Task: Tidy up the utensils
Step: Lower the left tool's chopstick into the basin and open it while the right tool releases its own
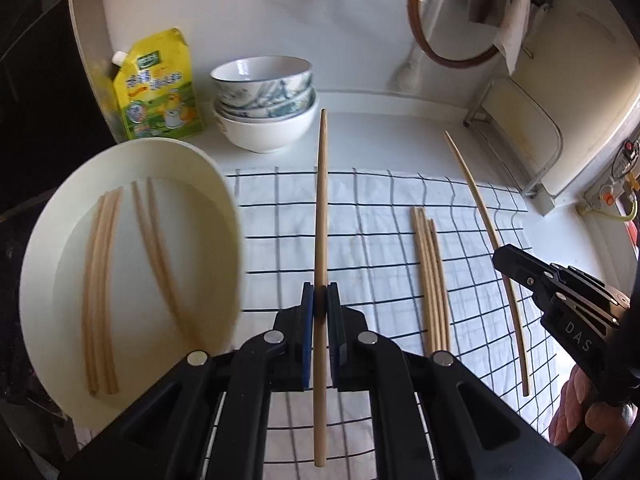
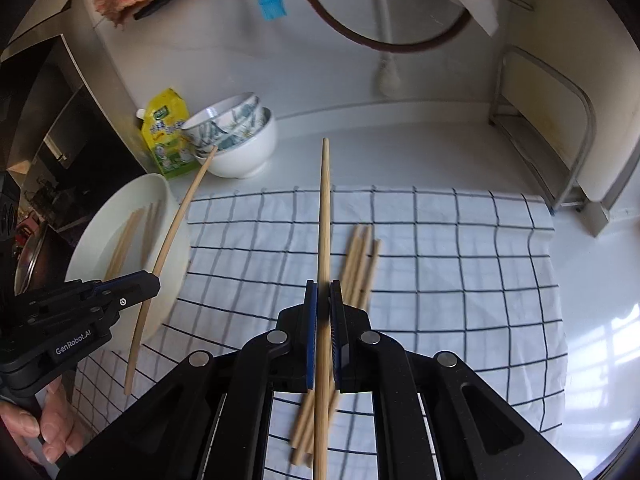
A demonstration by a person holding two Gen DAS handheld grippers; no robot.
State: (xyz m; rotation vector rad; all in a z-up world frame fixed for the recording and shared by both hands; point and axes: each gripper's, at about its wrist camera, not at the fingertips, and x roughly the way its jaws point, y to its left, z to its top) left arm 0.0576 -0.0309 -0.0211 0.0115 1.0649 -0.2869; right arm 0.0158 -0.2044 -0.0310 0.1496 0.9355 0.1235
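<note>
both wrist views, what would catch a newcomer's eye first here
Each gripper is shut on one chopstick: the left gripper and the right gripper hold theirs above the checked cloth. A loose bundle of chopsticks lies on that cloth, and at its left edge a white bowl already holds several more.

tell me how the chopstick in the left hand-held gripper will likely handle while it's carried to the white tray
The chopstick looks like stiff, light wood, so it should not droop. The left hand-held gripper pinches it near mid-length on one narrow spot, so it may pivot or slide between the pads if swung fast. Dropped into the white tray, it will probably roll toward the others.
</note>
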